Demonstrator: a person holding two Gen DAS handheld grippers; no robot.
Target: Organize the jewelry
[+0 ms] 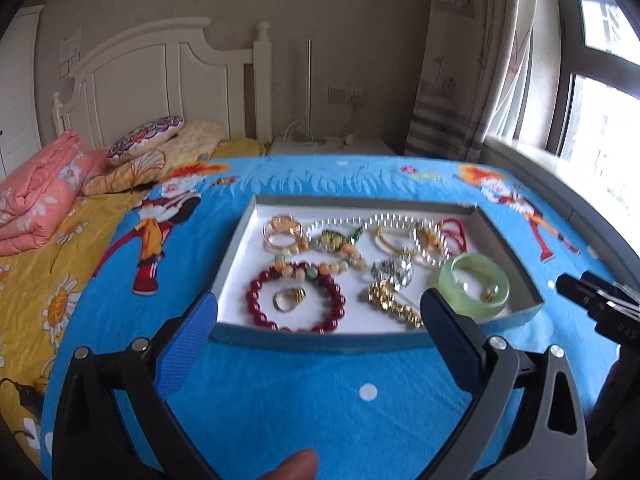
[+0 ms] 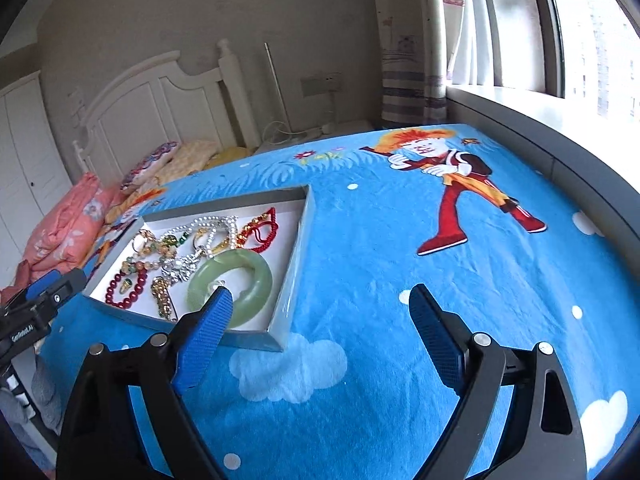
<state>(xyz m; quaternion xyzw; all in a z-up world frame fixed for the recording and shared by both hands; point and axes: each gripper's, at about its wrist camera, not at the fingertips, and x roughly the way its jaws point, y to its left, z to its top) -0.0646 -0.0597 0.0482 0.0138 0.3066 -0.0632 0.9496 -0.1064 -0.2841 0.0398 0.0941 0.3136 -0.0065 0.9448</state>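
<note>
Blue cartoon blanket covers the work surface; white headboard and pink folded quilt behind, window to the right. Shallow grey tray sits on the blanket holding the jewelry: red bead bracelet with a gold ring inside it, green jade bangle, pearl strand, gold chain. Left gripper released, fingers wide, just short of the tray's near wall. Right gripper released, empty, over bare blanket beside the tray's right corner; its left finger overlaps the bangle in view.

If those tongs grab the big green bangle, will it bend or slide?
The green bangle looks thick and glossy like stone, so probably rigid, rather heavy and slippery. Being round, it may roll if stood on edge, and could chip if dropped.
</note>
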